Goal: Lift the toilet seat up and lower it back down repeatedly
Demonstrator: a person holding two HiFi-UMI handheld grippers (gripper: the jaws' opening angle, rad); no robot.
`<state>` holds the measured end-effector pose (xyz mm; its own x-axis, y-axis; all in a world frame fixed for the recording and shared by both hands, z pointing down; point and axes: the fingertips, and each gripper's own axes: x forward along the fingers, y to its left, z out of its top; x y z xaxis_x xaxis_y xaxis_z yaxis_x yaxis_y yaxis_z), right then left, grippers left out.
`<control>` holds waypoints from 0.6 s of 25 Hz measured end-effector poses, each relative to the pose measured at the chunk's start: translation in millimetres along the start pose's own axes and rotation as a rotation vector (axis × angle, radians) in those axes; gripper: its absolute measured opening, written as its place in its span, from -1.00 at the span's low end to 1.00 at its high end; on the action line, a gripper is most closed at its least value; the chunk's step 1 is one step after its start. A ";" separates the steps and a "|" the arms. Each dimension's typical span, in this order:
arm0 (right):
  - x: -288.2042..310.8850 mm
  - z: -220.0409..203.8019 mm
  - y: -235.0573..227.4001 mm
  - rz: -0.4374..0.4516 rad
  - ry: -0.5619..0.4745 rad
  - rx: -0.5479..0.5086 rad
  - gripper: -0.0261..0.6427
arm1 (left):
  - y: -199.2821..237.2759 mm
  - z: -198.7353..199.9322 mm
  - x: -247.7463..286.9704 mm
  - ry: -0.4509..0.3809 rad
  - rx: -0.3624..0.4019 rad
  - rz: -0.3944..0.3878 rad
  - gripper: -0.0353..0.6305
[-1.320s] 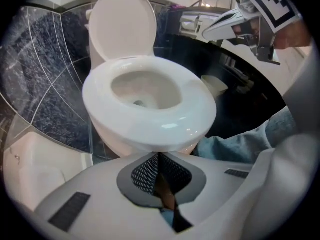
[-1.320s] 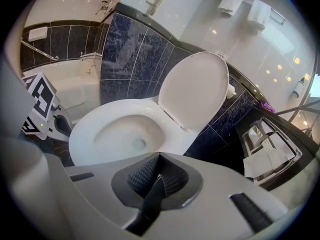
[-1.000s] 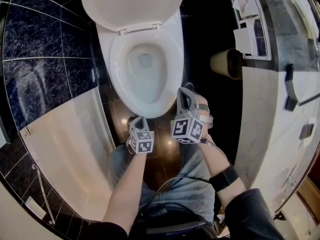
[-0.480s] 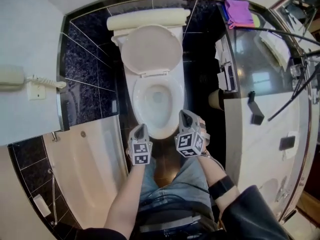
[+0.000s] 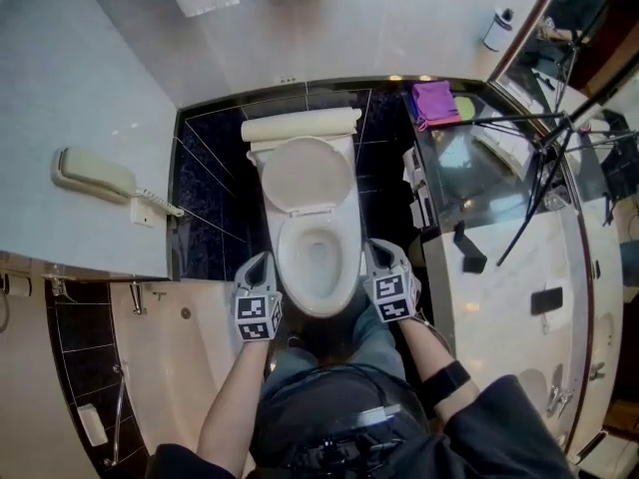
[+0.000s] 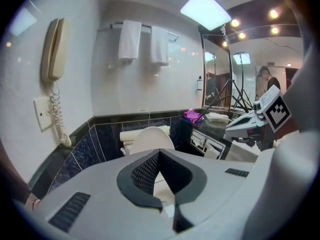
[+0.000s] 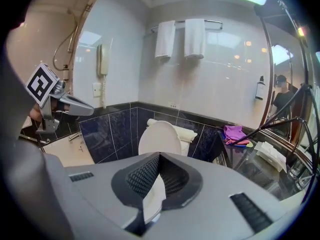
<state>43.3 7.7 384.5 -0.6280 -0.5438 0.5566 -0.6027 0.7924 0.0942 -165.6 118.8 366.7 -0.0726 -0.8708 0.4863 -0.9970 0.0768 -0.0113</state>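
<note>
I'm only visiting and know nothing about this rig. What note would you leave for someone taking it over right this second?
Left gripper: shut, empty, held clear of the toilet, left of the bowl in the head view.
Right gripper: shut, empty, right of the bowl.
White oval toilet lid: raised, leaning back against the tank; nothing touches it.
White ceramic toilet bowl: open.
Done: the lift, as things lie.
Left: lower the lid, then repeat.

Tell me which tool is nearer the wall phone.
Left. The left tool hangs between the wall phone and the toilet; the right tool is on the toilet's far side, by the counter.
</note>
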 end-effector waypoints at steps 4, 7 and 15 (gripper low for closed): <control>-22.6 19.7 -19.0 -0.018 -0.027 0.039 -0.87 | 10.1 33.2 -19.2 -0.047 -0.008 0.009 -0.89; -36.0 25.8 -33.7 -0.035 -0.046 0.069 -0.87 | 12.0 47.1 -28.2 -0.067 -0.013 0.012 -0.89; -38.6 24.5 -33.2 -0.034 -0.043 0.078 -0.87 | 19.3 57.0 -44.8 -0.087 -0.011 0.026 -0.89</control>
<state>75.5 -4.4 339.7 -0.6263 -0.5826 0.5181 -0.6593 0.7504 0.0469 -183.2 131.6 294.9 -0.1007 -0.9071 0.4086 -0.9944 0.1047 -0.0126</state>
